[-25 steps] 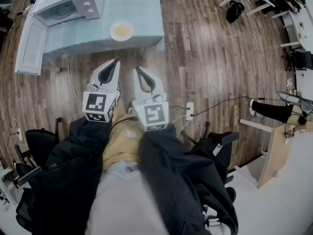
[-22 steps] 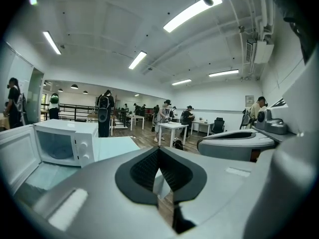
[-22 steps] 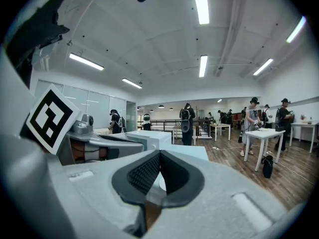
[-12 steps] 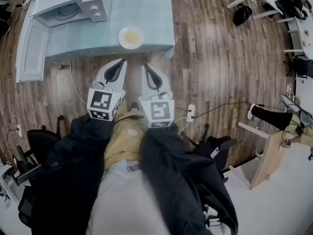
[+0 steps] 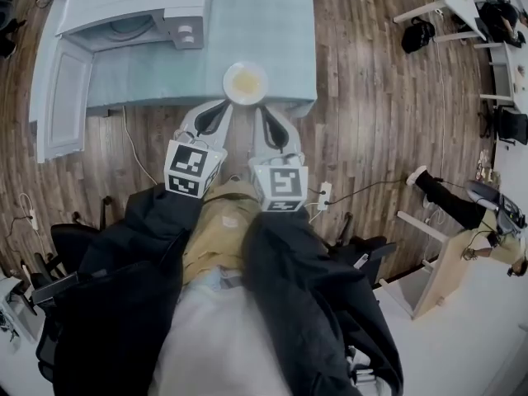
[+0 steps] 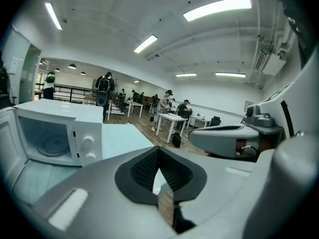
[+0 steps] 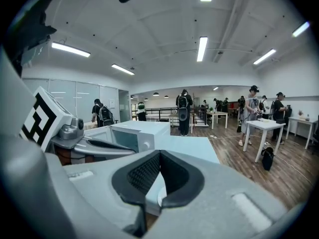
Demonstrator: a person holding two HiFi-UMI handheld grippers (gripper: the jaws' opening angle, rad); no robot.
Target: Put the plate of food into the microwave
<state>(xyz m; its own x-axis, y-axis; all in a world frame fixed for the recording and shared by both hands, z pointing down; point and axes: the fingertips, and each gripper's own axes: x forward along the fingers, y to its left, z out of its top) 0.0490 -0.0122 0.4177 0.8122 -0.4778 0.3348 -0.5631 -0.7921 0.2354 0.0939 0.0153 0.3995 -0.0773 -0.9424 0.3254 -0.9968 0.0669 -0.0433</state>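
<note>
Obs.: the plate [image 5: 246, 82] sits at the near edge of the pale tabletop [image 5: 264, 15], right of the microwave [image 5: 132, 19] and well apart from it. The yellowish food [image 5: 247, 81] is heaped at the plate's centre.

The microwave door [image 5: 62, 97] is swung fully open on the left. The turntable [image 6: 52, 147] shows inside, bare.

Left tongs [image 5: 221, 106]: closed, tips together, nothing between them. Right tongs [image 5: 266, 110]: the same, closed and empty. Both sit side by side just near of the plate, not touching it.

Handling (judgement):
- The plate is round, white, shallow and stiff. It is probably light.
- It is breakable if ceramic, but the material cannot be confirmed.
- The rim looks smooth, so ridged pads may slip on it.
- The food is loose on a flat surface and may slide if the plate tips.
- Best hold is on the bare rim, one pair of tongs at the left edge and one at the right, clear of the food.
- The near rim is almost at the table edge, so it is easy to pinch from this side.

Writing:
- None is legible anywhere.
- The two knobs [image 5: 190, 35] carry no readable marks, and no brand is visible.
- The marker cubes [image 5: 191, 168] bear only black-and-white square patterns.
</note>
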